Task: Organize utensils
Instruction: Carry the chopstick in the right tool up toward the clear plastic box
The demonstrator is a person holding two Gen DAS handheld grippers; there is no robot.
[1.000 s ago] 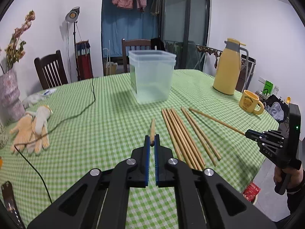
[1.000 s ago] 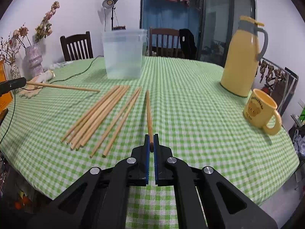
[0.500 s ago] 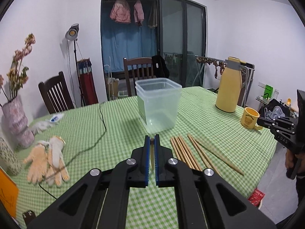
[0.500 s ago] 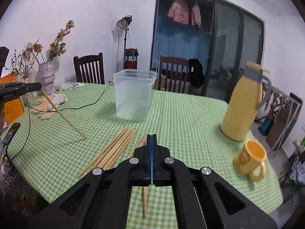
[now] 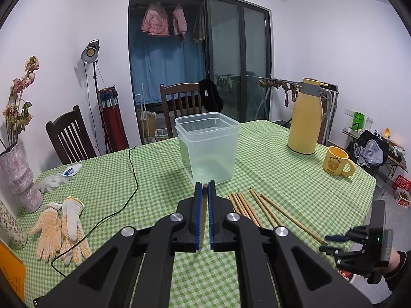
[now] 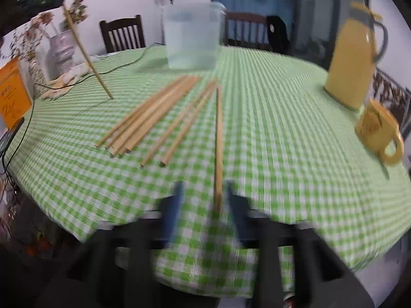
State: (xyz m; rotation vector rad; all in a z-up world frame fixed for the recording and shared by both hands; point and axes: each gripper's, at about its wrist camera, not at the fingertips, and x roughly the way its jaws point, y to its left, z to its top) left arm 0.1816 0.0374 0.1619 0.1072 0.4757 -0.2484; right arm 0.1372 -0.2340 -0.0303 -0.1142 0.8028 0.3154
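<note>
My left gripper [image 5: 204, 188] is shut on one wooden chopstick [image 5: 204, 206], held above the table; in the right wrist view that chopstick [image 6: 86, 54] hangs steeply, tip near the cloth. Several chopsticks [image 5: 253, 209] lie on the green checked tablecloth in front of a clear plastic tub [image 5: 208, 146]; the pile [image 6: 151, 115] and the tub [image 6: 192, 36] also show in the right wrist view. My right gripper [image 6: 204, 192] is open, blurred, with a single chopstick [image 6: 218, 138] lying on the cloth between its fingers. It shows at the table's right edge [image 5: 334, 243].
A yellow thermos [image 5: 305, 118] and yellow mug [image 5: 337, 161] stand at the right. Work gloves [image 5: 61, 228], a black cable [image 5: 128, 192] and a vase [image 5: 20, 177] are at the left. Chairs stand behind the table.
My right gripper has opened and let go of its chopstick, which now lies on the cloth. My left gripper has lifted and tilted its chopstick steeply downward.
</note>
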